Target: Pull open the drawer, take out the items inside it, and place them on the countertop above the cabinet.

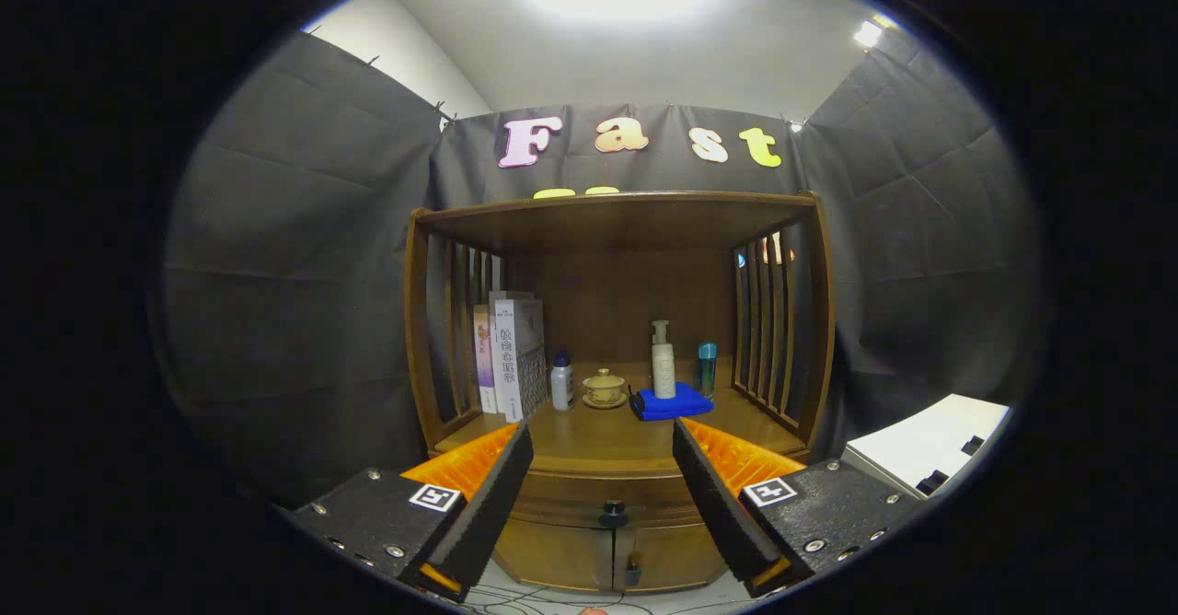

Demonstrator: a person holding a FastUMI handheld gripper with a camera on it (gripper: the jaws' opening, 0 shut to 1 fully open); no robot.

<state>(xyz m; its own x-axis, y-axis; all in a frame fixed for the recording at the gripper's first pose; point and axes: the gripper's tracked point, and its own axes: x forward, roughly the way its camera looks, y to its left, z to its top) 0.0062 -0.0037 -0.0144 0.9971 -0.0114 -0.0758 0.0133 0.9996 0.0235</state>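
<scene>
before a wooden cabinet (617, 339) in the booth, the gripper (603, 486) hangs with fingers spread wide and empty, the shut drawer (603, 495) and its small dark knob (613, 510) between them; a careless reach could miss the knob or jostle the crowded counter (589, 435) above

no legible text; book spines (509, 357) carry characters too small to read.
</scene>
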